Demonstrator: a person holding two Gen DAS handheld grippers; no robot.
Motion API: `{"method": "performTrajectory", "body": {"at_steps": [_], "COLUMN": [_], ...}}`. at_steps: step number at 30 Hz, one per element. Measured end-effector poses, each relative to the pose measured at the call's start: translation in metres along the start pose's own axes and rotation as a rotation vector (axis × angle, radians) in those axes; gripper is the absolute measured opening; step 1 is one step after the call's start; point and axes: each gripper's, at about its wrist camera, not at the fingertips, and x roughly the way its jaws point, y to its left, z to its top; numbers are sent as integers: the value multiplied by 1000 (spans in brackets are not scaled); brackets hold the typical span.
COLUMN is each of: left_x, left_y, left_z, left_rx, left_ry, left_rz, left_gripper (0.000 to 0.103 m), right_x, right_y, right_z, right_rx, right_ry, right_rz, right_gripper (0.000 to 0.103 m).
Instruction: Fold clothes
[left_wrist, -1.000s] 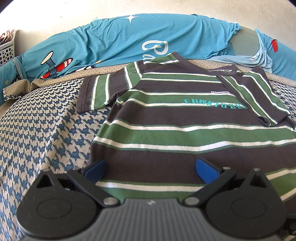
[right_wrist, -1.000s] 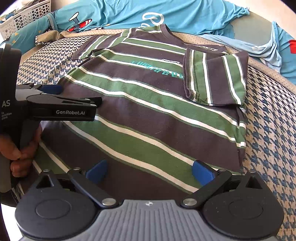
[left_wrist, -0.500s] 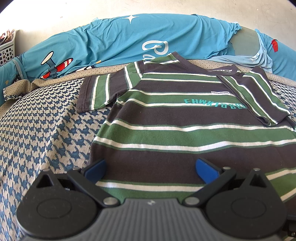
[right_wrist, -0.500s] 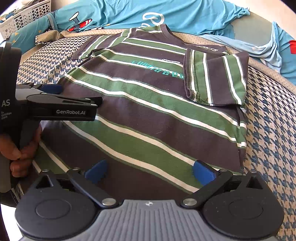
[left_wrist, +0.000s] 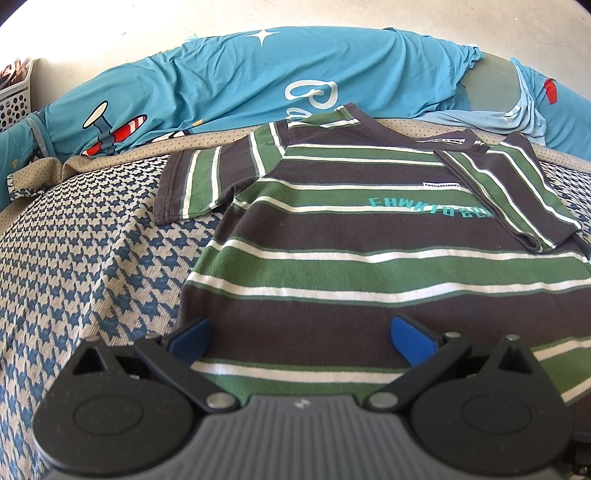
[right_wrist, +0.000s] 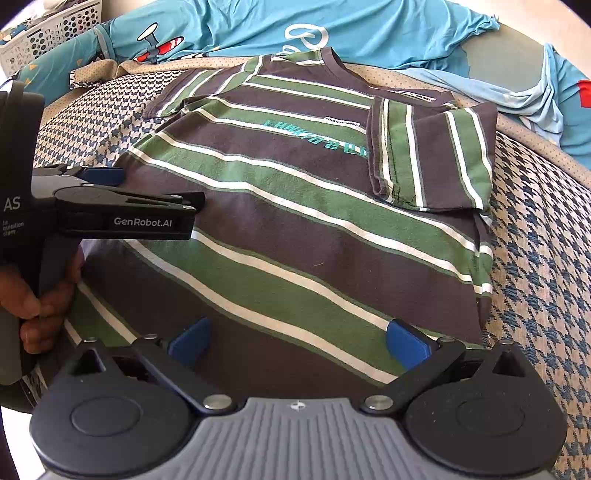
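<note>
striped T-shirt (right_wrist: 295, 221) flat on the houndstooth bedcover (right_wrist: 546, 258), right sleeve (right_wrist: 428, 155) folded over the chest | right gripper (right_wrist: 297, 339) above the hem, blue fingertips (right_wrist: 406, 341) wide apart, nothing between | left gripper (right_wrist: 118, 199) side-on at the shirt's left edge, hand (right_wrist: 40, 295) on its handle | blue bedding (right_wrist: 369, 26) behind

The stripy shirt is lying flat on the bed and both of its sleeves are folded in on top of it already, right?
Not quite. Only one sleeve is folded in over the stripy shirt. The other sleeve is spread out on the checked bed cover, as the left wrist view shows. The rest is right: the shirt lies flat on the bed.
</note>
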Motion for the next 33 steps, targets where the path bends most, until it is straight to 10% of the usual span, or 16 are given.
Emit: {"method": "performTrajectory", "body": {"at_steps": [33], "left_x": [2], "left_y": [-1], "left_z": [12], "left_rx": [-49], "left_ry": [94], "left_rz": [21], "left_gripper": [103], "right_x": [-16], "right_y": [-28], "right_z": [12], "right_rx": [102], "right_ry": [-56], "right_rz": [-44], "right_gripper": [93]}}
